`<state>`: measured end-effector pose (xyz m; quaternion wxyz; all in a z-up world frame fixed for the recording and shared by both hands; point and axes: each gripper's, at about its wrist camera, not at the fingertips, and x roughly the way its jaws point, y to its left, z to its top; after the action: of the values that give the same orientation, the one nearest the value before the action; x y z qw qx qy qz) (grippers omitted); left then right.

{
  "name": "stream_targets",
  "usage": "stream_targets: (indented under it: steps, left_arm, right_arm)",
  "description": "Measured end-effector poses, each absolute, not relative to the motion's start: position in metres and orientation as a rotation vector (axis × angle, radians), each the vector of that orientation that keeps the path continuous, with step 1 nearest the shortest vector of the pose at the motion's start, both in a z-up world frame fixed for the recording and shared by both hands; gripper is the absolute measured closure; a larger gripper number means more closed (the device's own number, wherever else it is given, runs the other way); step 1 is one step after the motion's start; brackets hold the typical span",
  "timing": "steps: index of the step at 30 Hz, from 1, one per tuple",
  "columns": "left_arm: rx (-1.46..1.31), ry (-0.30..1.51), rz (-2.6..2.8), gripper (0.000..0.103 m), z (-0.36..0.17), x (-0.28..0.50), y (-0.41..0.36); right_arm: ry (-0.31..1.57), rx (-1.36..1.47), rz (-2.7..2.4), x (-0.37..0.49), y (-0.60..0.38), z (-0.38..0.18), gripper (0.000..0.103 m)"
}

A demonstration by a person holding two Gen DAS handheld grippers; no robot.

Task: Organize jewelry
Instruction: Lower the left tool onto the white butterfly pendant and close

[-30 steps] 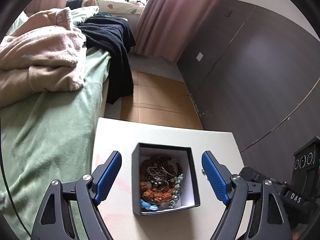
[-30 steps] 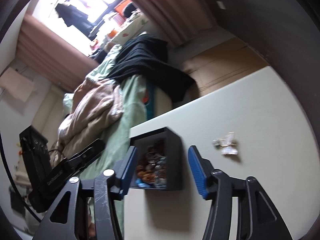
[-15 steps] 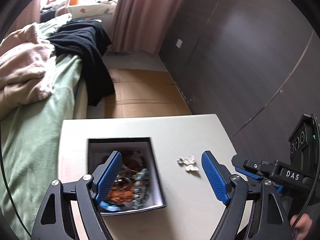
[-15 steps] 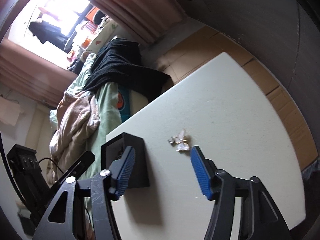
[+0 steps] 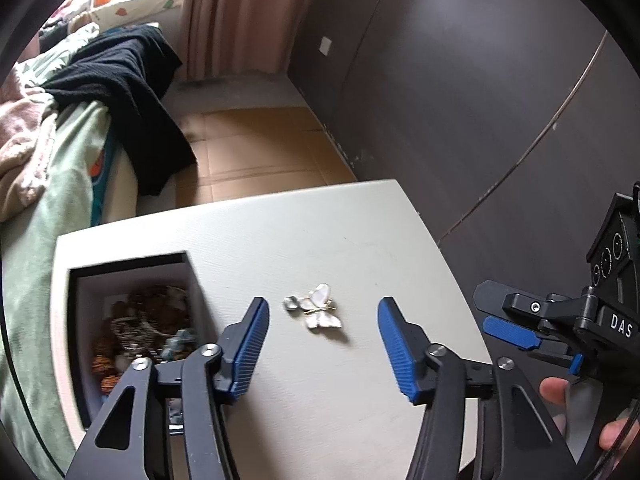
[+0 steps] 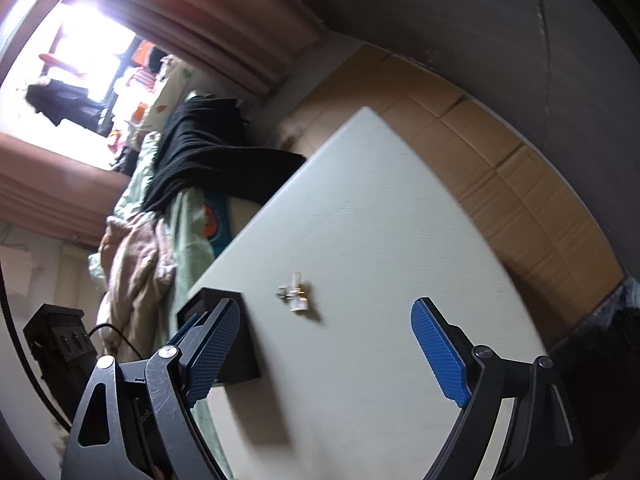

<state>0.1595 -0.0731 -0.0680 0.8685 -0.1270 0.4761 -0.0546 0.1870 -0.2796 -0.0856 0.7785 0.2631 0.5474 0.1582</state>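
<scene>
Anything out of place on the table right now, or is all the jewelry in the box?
One piece is out: a white butterfly brooch lies loose on the table, right of the open box that holds the other jewelry. Neither hand-held gripper holds it; the left hand-held gripper is open.

brooch (image 5: 314,311) on table (image 5: 360,236) | right of box (image 5: 132,320) | jewelry (image 5: 140,332) in box

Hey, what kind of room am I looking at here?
Most likely a bedroom. A bed with a green sheet and a pink blanket sits beside the small white table, pink curtains hang at the back, and a box of jewelry rests on the table.
</scene>
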Motion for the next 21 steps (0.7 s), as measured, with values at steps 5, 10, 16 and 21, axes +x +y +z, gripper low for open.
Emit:
stream_targets:
  steps: [5, 10, 16, 21]
  left_arm:
    - [-0.267, 1.061, -0.102, 0.064, -0.084, 0.178, -0.081]
    - [-0.258, 1.101, -0.091, 0.072, -0.101, 0.190, -0.092]
    - [-0.202, 1.125, -0.056, 0.073, -0.115, 0.194, -0.105]
    - [-0.139, 1.126, -0.009, 0.073, -0.124, 0.198, -0.111]
  right_arm:
    - [1.201, 0.620, 0.315, 0.190, -0.296, -0.092, 0.009]
    - [1.196, 0.660, 0.269, 0.192, -0.315, -0.094, 0.009]
    - [1.199, 0.710, 0.278, 0.195, -0.325, -0.096, 0.009]
    - [1.201, 0.714, 0.284, 0.196, -0.327, -0.096, 0.009]
